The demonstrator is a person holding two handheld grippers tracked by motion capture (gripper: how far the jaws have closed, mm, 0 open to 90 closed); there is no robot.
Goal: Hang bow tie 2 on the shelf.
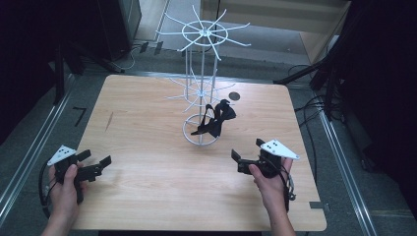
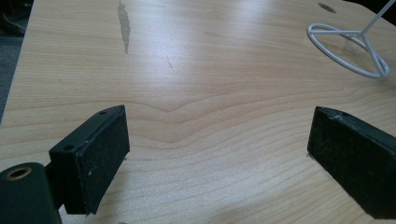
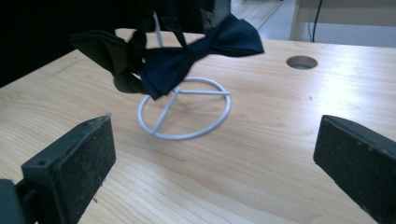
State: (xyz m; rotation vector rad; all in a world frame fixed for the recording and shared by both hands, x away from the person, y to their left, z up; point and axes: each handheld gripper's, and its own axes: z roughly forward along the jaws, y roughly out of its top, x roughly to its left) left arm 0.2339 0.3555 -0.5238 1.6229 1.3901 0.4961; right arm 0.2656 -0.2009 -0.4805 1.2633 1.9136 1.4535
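A white wire display stand (image 1: 201, 59) rises from a ring base (image 1: 200, 132) at the table's middle. Dark bow ties (image 1: 216, 119) hang from its lower arms, seen close up as bow ties (image 3: 196, 58) above the ring base (image 3: 184, 114) in the right gripper view. My left gripper (image 1: 96, 164) is held low at the table's front left, open, with nothing between its pads (image 2: 100, 161). My right gripper (image 1: 246, 155) is at the front right, open and pointed at the stand, a short way from the bow ties, nothing between its pads (image 3: 77, 170).
The wooden table (image 1: 147, 187) has a round cable hole (image 1: 234, 96) behind the stand and a scuff mark (image 2: 123, 25) at the left. Floor rails and cables run along both sides. A piece of the ring base (image 2: 350, 49) lies ahead of the left gripper.
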